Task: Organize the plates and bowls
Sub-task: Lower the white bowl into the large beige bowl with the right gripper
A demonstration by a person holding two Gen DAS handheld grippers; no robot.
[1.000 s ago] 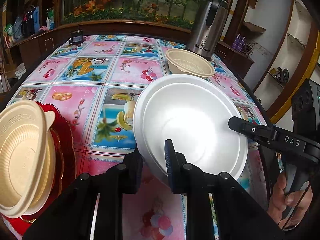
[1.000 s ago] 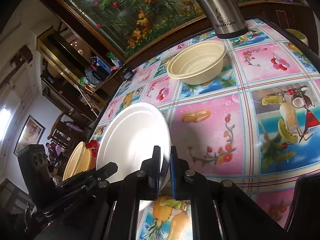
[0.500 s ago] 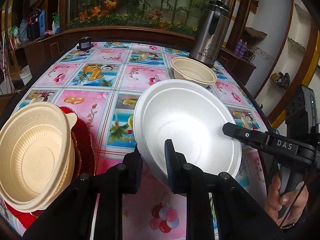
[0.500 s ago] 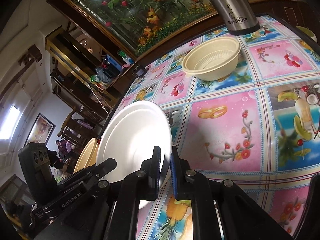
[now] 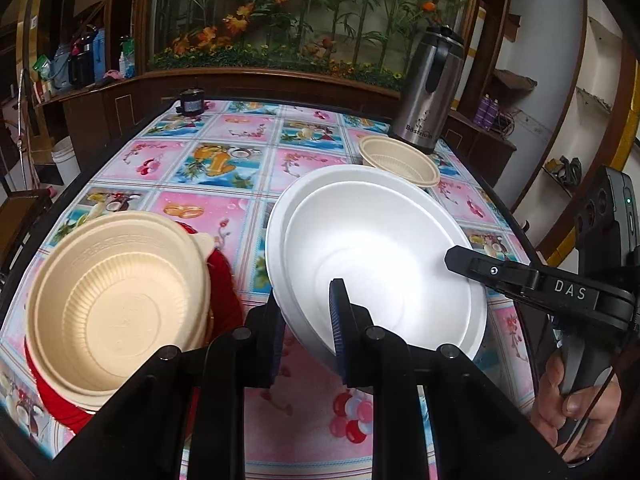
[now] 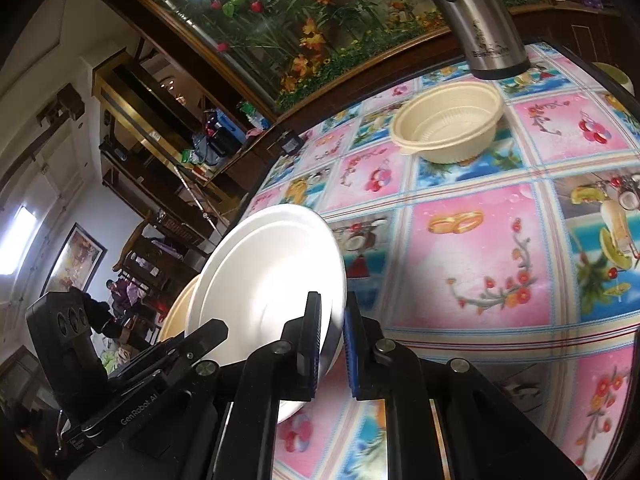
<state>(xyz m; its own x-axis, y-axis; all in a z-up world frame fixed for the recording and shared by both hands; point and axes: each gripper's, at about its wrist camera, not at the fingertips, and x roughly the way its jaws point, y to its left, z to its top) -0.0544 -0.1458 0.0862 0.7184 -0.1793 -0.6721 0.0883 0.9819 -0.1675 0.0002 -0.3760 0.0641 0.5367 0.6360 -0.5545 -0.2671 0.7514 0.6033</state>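
Pinching the white foam plates (image 5: 376, 264) at opposite rims, both the left gripper (image 5: 306, 328) and right gripper (image 6: 332, 332) have jaws pressed on them above the table (image 6: 480, 248).

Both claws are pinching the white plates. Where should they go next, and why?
Probably a short carry left, toward the tan bowls on the red plate. The left claw and right claw each pinch the white plates' rim and hold them tilted off the table, so they need a resting place, perhaps by that pile.
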